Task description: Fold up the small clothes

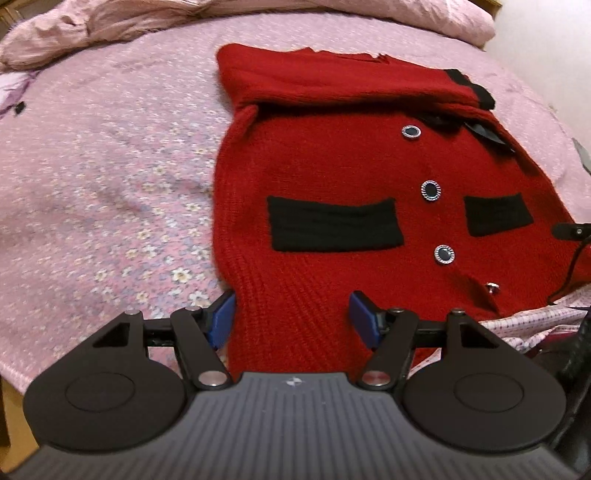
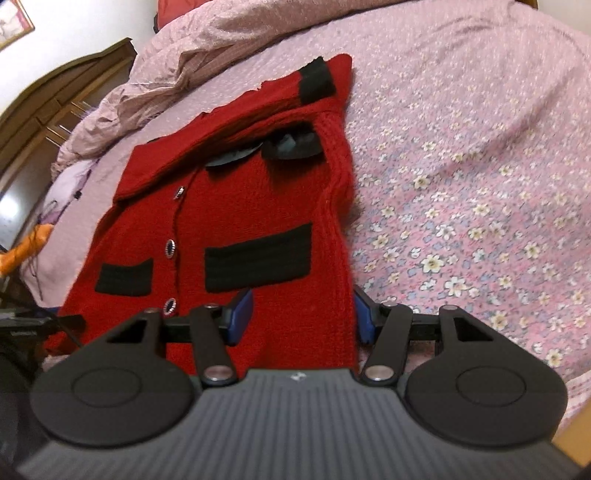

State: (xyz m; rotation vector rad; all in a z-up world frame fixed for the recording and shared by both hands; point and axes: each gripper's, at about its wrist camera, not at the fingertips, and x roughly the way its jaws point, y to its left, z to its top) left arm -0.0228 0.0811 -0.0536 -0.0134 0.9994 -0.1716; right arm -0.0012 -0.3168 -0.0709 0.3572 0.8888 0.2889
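So both grippers are parked at the near hem of the red cardigan [image 1: 332, 177], close to the near edge of the bed [image 1: 110, 147]. The left gripper [image 1: 293, 314] has its blue fingers [image 1: 221, 317] spread wide, straddling the hem's left corner. The right gripper [image 2: 301, 314] is the same deal, fingers [image 2: 240, 314] spread on either side of the hem's right corner. Neither one is pinching fabric yet as far as I can see; my guess is they're lined up on the two bottom corners so the hem can be lifted and folded up toward the collar.

The cardigan lies flat, front up, buttons [image 1: 430, 190] closed down the middle with a black pocket patch [image 1: 332, 223] on each side. Further back, both sleeves look already folded across the chest, the black cuff [image 2: 317, 79] of one showing at the far right, and there's a dark bow [image 2: 291, 146] at the neckline.

Room-wise it's pretty comfy: lots of bare floral bedspread to the left and right of the garment. Past the collar there's a rumpled pink duvet [image 1: 258, 18] along the far edge, so the fold shouldn't overshoot there. A black cable [image 1: 569, 269] drapes over the hem's right side in the left view, which might snag.
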